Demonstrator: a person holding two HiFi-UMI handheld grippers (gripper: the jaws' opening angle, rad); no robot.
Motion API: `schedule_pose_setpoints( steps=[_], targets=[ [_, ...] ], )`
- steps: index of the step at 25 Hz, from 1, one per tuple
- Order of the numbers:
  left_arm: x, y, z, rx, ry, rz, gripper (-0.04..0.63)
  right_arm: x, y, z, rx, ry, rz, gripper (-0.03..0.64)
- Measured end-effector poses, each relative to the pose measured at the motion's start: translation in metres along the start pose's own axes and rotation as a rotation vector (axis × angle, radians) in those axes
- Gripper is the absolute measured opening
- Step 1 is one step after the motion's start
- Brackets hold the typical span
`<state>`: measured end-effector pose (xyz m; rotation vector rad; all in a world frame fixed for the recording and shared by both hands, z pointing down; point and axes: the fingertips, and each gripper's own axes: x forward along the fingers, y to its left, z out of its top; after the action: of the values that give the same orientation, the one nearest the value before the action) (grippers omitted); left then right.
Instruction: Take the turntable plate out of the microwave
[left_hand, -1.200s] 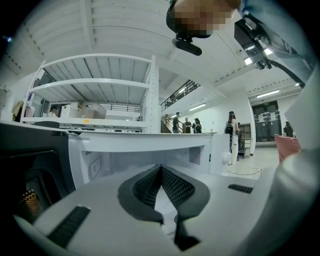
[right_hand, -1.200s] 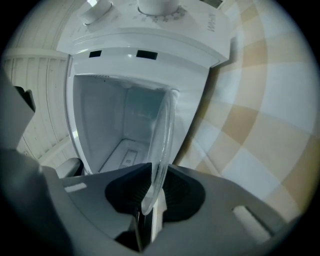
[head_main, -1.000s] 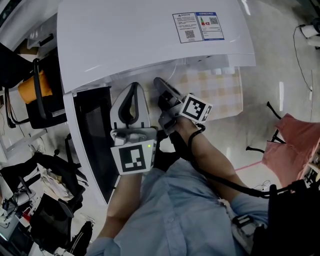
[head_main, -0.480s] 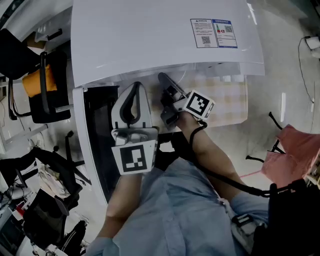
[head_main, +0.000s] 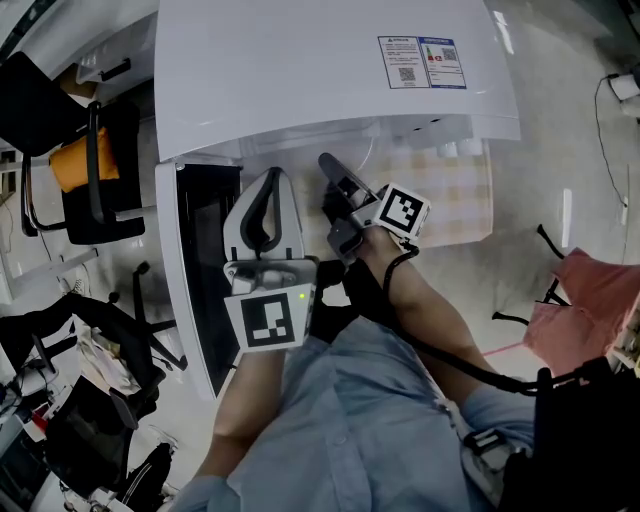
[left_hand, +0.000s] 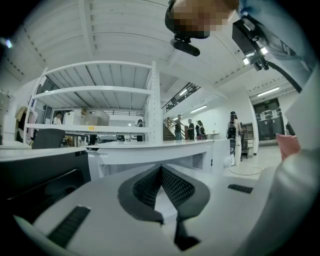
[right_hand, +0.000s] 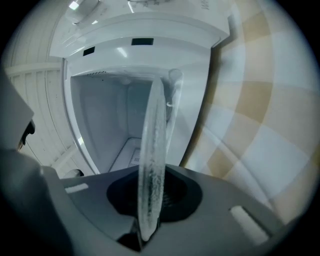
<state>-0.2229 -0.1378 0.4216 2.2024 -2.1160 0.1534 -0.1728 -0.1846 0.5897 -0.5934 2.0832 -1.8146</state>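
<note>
The white microwave (head_main: 300, 70) stands with its dark door (head_main: 205, 270) swung open to the left. My right gripper (head_main: 332, 168) reaches into the cavity mouth, under the top edge. In the right gripper view the clear glass turntable plate (right_hand: 152, 150) stands edge-on between the jaws of the right gripper (right_hand: 149, 202). They are closing on its rim, with the white cavity (right_hand: 105, 125) behind. The head view hides the plate. My left gripper (head_main: 268, 185) hovers in front of the door, shut and holding nothing; its pads (left_hand: 172, 187) meet at the tip.
A checked cloth (head_main: 450, 195) covers the table to the right of the microwave. Office chairs (head_main: 95, 170) stand at the left and a pink cloth (head_main: 590, 300) lies at the right. The left gripper view shows white shelving (left_hand: 95, 95) and people far off.
The head view has shifted, so the microwave sits a little further right in it. Both grippers have kept almost the same places before the open cavity.
</note>
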Motion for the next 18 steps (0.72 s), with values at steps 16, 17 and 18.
schedule_pose_setpoints(
  steps=[16, 17, 18],
  targets=[
    [-0.038, -0.023, 0.036, -0.008, -0.033, 0.011, 0.008, -0.060, 0.049, -0.023, -0.011, 0.041, 0.005, 0.028],
    [-0.040, -0.025, 0.040, -0.009, -0.035, 0.012, 0.008, -0.064, 0.054, -0.024, -0.010, 0.043, 0.005, 0.028],
    [-0.043, -0.027, 0.043, -0.010, -0.036, 0.013, 0.008, -0.068, 0.058, -0.025, -0.009, 0.046, 0.004, 0.028]
  ],
)
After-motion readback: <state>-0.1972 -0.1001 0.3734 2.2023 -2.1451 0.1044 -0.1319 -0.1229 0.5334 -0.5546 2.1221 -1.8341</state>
